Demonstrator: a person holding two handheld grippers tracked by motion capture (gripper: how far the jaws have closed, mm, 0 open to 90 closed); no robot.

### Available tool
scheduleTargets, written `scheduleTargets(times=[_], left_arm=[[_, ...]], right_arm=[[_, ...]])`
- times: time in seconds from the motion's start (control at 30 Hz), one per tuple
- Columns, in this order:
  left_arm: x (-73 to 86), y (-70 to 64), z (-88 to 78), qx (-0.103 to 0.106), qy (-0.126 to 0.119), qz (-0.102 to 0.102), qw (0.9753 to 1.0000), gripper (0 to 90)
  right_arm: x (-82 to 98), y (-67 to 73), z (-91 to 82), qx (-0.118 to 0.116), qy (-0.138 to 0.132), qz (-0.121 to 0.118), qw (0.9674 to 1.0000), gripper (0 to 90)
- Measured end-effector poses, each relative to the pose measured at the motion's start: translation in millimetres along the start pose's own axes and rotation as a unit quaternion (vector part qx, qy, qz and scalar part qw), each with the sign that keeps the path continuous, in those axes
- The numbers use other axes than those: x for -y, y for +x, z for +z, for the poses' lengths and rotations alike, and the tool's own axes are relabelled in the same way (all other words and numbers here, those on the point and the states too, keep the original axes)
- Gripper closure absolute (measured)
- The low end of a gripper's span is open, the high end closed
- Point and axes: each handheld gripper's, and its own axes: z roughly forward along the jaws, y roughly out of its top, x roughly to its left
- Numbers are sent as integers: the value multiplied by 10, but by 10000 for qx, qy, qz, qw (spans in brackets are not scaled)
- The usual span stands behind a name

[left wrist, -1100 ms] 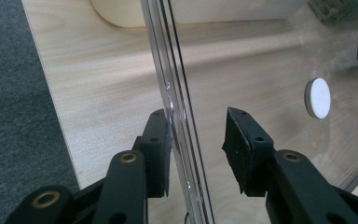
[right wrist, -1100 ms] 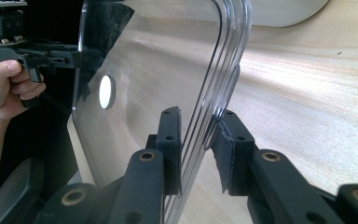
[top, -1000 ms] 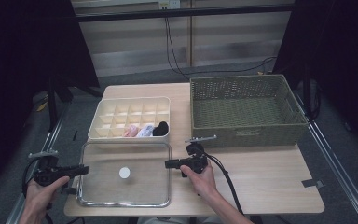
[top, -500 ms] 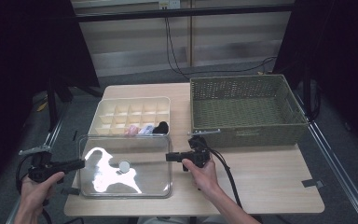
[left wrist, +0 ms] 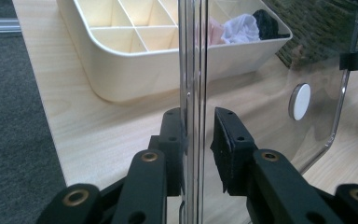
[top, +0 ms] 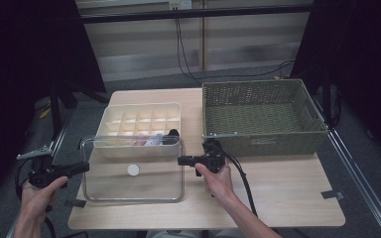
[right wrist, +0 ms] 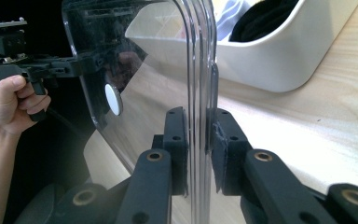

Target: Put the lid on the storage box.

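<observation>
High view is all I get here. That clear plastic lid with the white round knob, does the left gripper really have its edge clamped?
Observer: In the left gripper view the left gripper has the clear plastic lid rim between its jaws; the left pad touches it, and a slight gap shows at the right pad.
Operator: And the right gripper?
Observer: In the right gripper view the right gripper has both pads pressed on the rim of the lid's opposite edge.
Operator: What's in the cream divided tray?
Observer: The cream divided tray holds pink, white and black cloth items in its near corner compartments; the other compartments seen there are bare.
</observation>
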Motion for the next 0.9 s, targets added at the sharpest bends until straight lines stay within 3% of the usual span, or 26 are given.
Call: scheduleTargets(times=[0.43, 0.9], left_arm=[[-169, -5, 0, 0, 46, -20, 10000, 741], [-556, 8, 54, -60, 105, 67, 9999, 738]], right_arm=[[-229, 81, -74, 90, 48, -117, 9999, 777], [-608, 79, -134, 148, -91, -145, 9997, 777]])
